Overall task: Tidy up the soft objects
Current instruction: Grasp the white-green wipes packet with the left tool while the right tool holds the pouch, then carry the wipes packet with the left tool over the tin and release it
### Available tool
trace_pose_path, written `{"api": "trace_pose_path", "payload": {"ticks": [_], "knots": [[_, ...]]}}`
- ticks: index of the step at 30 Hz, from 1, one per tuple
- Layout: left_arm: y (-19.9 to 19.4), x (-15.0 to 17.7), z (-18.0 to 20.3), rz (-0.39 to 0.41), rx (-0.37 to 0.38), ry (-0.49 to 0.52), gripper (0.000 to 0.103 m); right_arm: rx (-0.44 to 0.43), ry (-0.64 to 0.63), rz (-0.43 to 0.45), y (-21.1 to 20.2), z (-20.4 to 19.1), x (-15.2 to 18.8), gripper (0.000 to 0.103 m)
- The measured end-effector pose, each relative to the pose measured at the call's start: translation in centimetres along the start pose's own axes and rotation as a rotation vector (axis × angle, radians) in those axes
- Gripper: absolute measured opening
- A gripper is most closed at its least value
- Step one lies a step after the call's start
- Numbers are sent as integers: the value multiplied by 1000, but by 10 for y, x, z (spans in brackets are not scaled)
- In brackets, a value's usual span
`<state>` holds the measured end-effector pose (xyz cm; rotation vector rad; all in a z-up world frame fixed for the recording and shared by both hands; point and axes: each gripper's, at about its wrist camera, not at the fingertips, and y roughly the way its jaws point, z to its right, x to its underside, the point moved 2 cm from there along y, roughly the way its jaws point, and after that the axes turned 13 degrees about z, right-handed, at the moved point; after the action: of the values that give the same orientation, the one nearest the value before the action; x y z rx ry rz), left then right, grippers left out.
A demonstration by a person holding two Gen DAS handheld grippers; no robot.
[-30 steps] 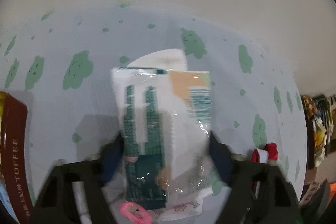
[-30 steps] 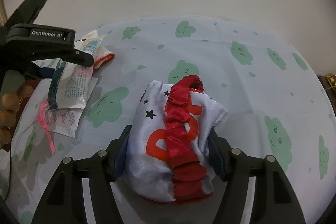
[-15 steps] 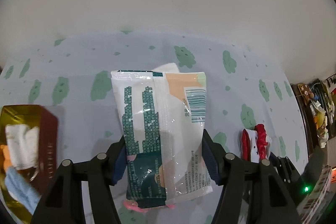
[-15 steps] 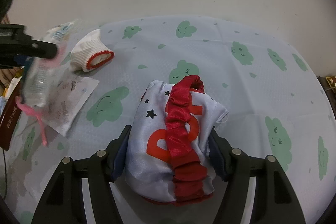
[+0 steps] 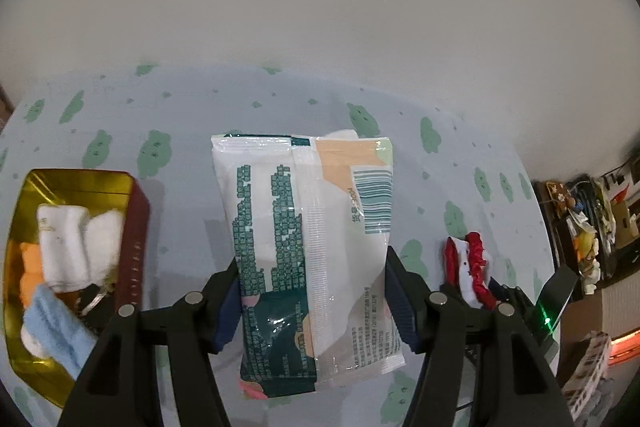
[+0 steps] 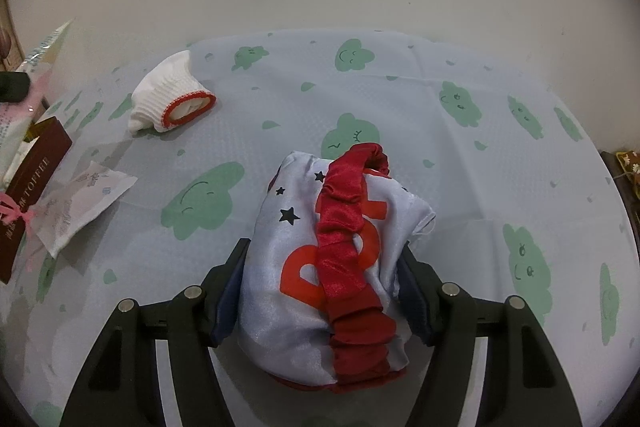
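My left gripper [image 5: 312,291] is shut on a white and green plastic tissue pack [image 5: 308,251] and holds it well above the cloud-print tablecloth [image 5: 188,131]. My right gripper [image 6: 324,287] is shut on a silvery satin pouch with a red ruffled band [image 6: 332,259], low over the cloth; the pouch also shows in the left wrist view [image 5: 468,267]. A gold and maroon toffee tin [image 5: 136,227] at the left holds rolled white, orange and blue cloths [image 5: 76,247]. A white sock with a red cuff [image 6: 172,103] lies on the cloth.
A flat white printed sachet [image 6: 80,203] with a pink ribbon [image 6: 16,215] lies beside the tin's maroon side [image 6: 28,195]. A plain wall stands behind the table. Cluttered shelves [image 5: 588,227] are off the table's right edge.
My left gripper has lifted the tissue pack up off the table, bringing the tin's inside into view. My right gripper and its pouch have stayed still.
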<state>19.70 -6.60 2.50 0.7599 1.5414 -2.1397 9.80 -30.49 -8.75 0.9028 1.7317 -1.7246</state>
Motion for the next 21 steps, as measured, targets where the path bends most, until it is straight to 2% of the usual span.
{"api": "trace_pose_path", "payload": {"ticks": [5,15,19,21], "knots": [[-4,9,-13,13,8,-44,64,23,4,15,-4,3,0,55],[-8,10,-17,0,73,-97,66,20,-1,7,-3,2,0,56],[6,13,-19,-10,110,-154,66,18,-1,6,-2,0,0,57],[17,13,-17,-4,113,-152,66,15,1,6,-2,1,-1,57]]}}
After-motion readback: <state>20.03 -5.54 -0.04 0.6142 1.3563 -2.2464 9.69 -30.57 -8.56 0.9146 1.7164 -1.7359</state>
